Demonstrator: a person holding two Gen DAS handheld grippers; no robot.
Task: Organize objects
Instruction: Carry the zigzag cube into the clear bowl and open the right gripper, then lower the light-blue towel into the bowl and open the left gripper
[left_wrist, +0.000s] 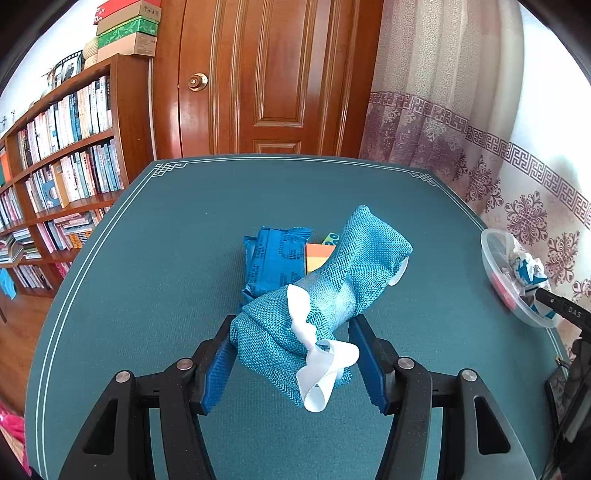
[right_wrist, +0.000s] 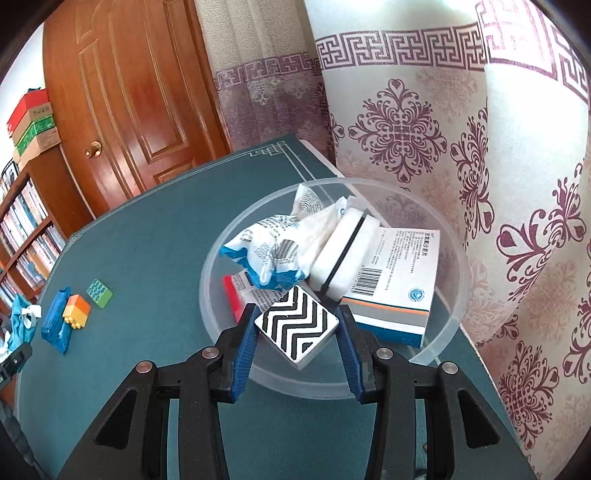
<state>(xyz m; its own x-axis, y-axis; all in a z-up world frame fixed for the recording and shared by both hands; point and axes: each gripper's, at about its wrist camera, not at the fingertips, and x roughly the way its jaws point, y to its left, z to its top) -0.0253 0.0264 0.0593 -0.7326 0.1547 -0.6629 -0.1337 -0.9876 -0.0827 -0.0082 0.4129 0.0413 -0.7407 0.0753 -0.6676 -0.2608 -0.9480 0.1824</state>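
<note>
Right wrist view: your right gripper (right_wrist: 297, 332) pinches the zigzag block (right_wrist: 297, 326) above the clear bowl (right_wrist: 448, 321); release askew and it may strike the rim and tumble out.

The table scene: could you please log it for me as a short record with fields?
left gripper: jaws shut on teal woven pouch with a white ribbon
right gripper: jaws shut on zigzag-patterned block, over the clear bowl
in bowl: medicine box, white sponge, crumpled blue-white wrapper
on table: blue packet, orange-yellow brick, green tile
</note>
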